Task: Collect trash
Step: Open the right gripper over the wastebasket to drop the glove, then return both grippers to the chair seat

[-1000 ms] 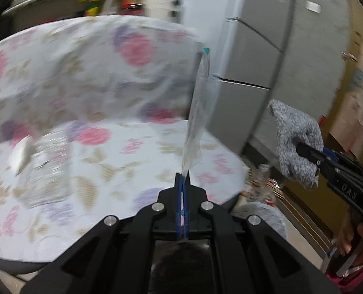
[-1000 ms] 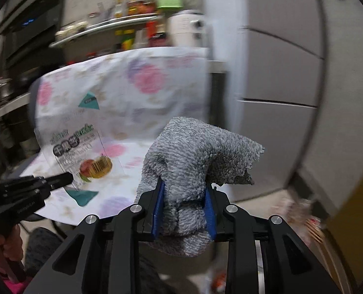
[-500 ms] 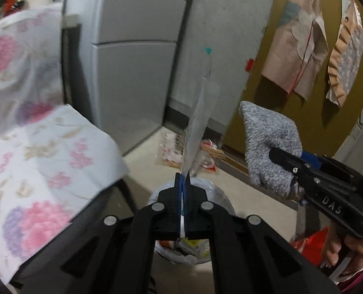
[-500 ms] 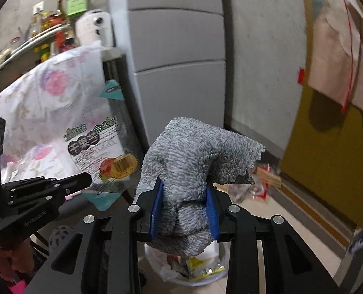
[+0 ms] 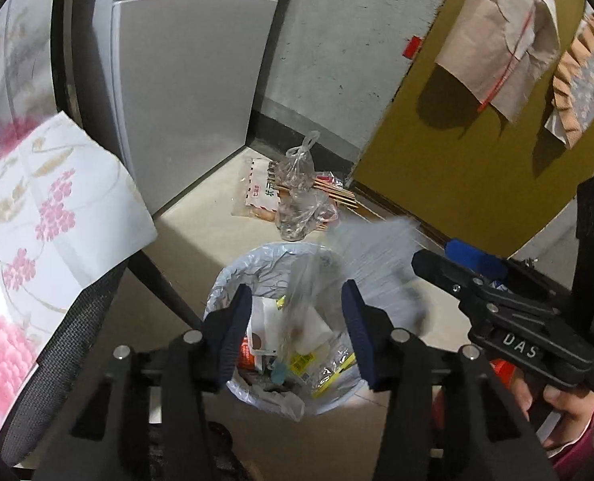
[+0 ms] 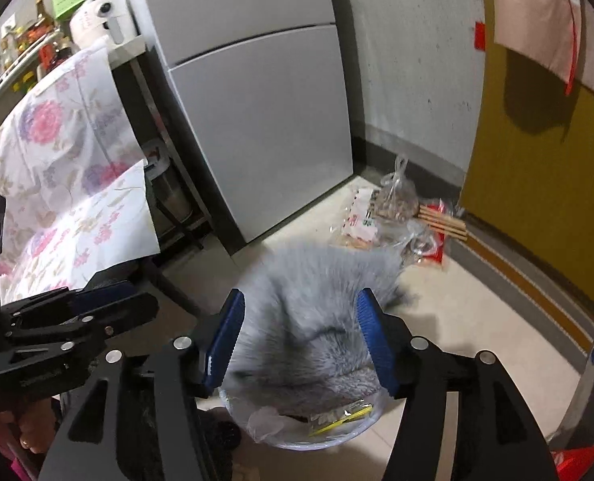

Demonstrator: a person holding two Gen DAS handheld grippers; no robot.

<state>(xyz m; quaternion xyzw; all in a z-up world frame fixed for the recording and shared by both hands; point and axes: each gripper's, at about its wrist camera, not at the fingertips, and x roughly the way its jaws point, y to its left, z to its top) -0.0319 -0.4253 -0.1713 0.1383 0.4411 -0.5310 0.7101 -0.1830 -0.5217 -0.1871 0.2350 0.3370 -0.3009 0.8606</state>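
Black tool [image 5: 297, 328], blue pads [image 5: 359, 336], silver screws, white "DAS" lettering

My pads [image 6: 377, 344] are blue on black arms. The cloth [image 6: 317, 312] between them is fuzzy grey. The bin liner [image 5: 232, 280] is translucent pale blue-white, with yellow and white scraps inside. The chair cover [image 5: 48, 216] is white with pink and purple flowers. The door [image 5: 477, 168] is mustard yellow, and the fridge [image 6: 264, 120] is grey.

Left tongs [image 5: 297, 328] just opened, clear wrapper [image 5: 297, 312] between, above lined bin [image 5: 232, 280]
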